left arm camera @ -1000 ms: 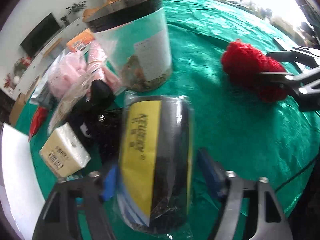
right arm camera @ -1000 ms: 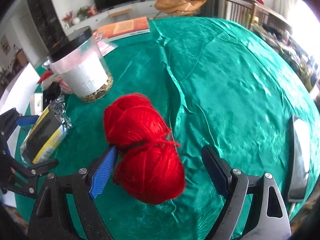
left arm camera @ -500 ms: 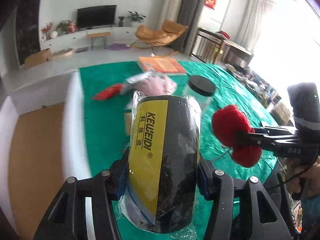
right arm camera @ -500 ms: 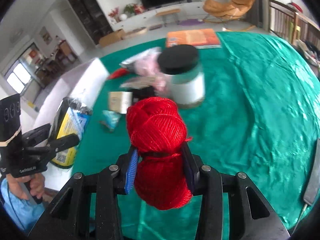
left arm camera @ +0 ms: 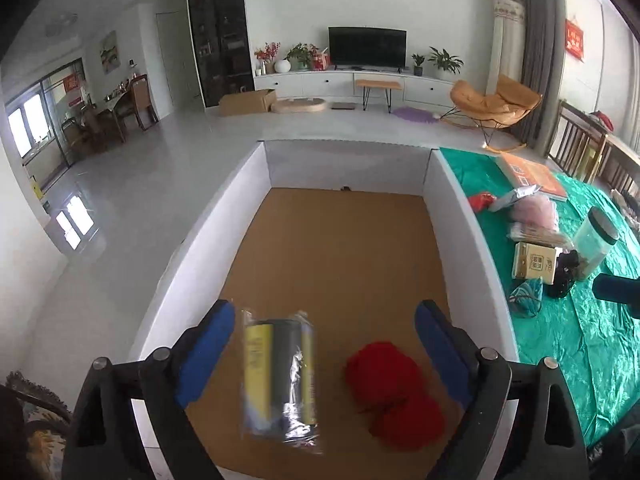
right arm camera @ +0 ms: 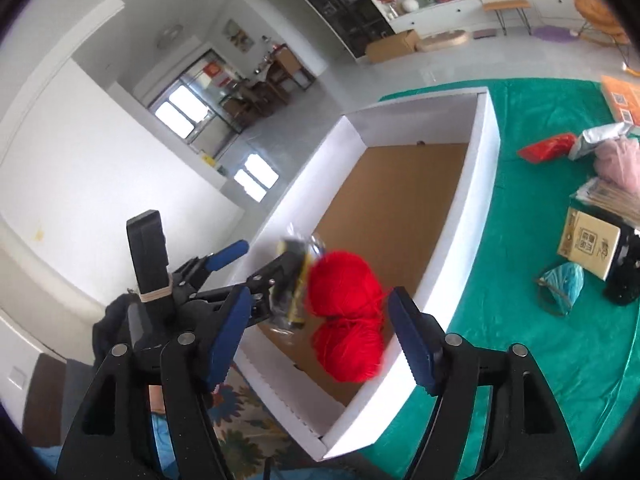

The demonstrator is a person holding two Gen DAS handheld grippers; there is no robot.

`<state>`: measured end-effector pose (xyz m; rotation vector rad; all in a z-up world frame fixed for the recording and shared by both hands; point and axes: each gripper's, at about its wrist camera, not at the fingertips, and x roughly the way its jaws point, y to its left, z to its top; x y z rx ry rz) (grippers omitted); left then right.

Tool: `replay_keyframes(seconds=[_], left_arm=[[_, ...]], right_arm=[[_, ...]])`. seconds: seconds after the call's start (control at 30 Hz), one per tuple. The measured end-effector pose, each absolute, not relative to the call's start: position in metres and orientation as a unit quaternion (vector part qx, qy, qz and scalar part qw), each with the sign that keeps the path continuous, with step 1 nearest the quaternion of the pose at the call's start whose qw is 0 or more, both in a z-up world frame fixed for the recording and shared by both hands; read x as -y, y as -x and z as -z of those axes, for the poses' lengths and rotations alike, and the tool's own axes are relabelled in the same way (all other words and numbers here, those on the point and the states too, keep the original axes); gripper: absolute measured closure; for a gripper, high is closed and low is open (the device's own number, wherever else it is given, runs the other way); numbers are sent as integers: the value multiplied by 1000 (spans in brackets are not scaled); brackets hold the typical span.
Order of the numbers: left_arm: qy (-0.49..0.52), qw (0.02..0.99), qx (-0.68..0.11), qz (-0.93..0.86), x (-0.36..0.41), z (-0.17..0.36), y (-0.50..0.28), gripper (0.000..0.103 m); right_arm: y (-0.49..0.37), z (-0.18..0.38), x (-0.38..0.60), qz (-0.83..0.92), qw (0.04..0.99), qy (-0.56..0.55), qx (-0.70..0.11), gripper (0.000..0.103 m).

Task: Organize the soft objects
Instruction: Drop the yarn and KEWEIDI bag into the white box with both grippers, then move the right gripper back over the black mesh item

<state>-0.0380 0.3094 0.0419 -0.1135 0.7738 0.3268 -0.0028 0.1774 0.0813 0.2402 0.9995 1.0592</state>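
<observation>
Change: both loads that were clamped half a second ago are now free, with each gripper moved from the table to above the white box [left arm camera: 460, 216].
Left gripper [left arm camera: 324, 354]: spread wide, holding nothing, over the near end of the white box.
Right gripper [right arm camera: 320, 332]: also spread wide and empty, above the near end of the white box.
Wrapped roll [left arm camera: 280, 380]: yellow and grey in clear plastic, blurred, inside the white box towards its left wall; it may be falling or already down.
Red yarn [left arm camera: 394, 386]: two joined balls, inside the white box, right of the wrapped roll and apart from it.
White box: brown floor, on the green tablecloth [left arm camera: 600, 344].
Clear jar [left arm camera: 596, 248]: black lid, on the tablecloth, well right of the white box.
</observation>
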Motion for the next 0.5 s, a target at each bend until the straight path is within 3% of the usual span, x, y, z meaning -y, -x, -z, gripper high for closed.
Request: replay_keyframes(seconds=[0.17,0.3,0.5], left_arm=[[56,932,-352,-71,-230,-55,16,11],[47,934,-353,35,-149,-52,5,1],[13,897,-432,91,-55,27,-33,1]], right_arm=[[-7,-53,-103,-366,825,-62,-425,26],[-20,2,-20,-217,873,8,-436,26],[-21,62,73,-86,880,26,-467,26]])
